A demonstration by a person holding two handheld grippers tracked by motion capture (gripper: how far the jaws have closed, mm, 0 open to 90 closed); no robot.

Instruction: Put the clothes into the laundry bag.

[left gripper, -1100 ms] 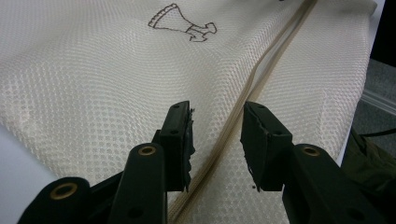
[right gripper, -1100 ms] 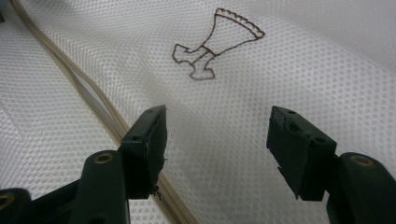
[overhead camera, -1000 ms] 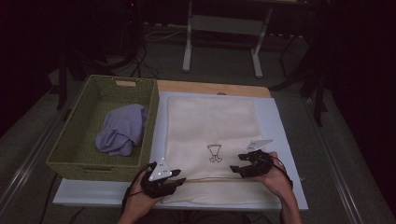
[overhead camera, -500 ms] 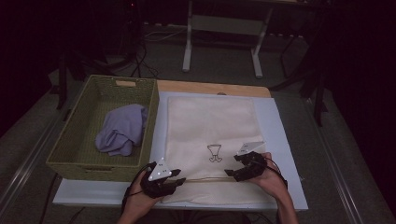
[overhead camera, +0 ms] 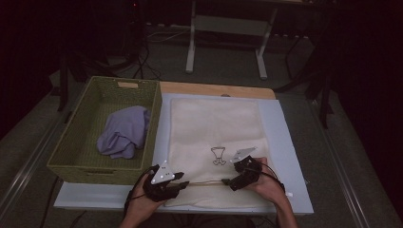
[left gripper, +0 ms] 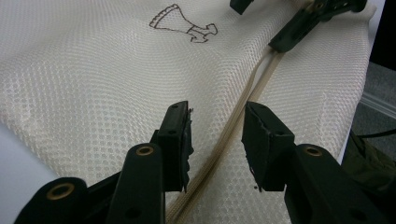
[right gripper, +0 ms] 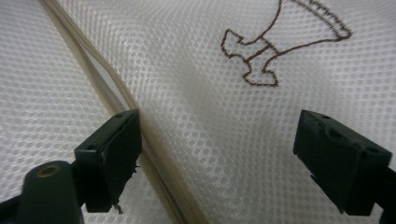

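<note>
A cream mesh laundry bag (overhead camera: 214, 123) lies flat on the table, with a small brown embroidered mark (overhead camera: 218, 156) (right gripper: 280, 42) (left gripper: 180, 21). Its zipper (overhead camera: 204, 182) (left gripper: 233, 126) (right gripper: 112, 88) runs along the near edge. My left gripper (overhead camera: 183, 184) (left gripper: 215, 140) is open, its jaws straddling the zipper just above the mesh. My right gripper (overhead camera: 229, 181) (right gripper: 224, 158) stands wide open low over the mesh, its left jaw beside the zipper. In the left gripper view the right gripper (left gripper: 303, 21) sits farther along the same zipper line.
A green wicker basket (overhead camera: 78, 156) at the left holds a crumpled lavender cloth (overhead camera: 123, 130). The bag rests on a pale blue mat (overhead camera: 285, 142) over a wooden table (overhead camera: 214, 89). Dark floor, cables and a white stand (overhead camera: 225, 28) lie beyond.
My right gripper has slid left and toward the near edge, coming down by the zipper. The left gripper has stayed put.
</note>
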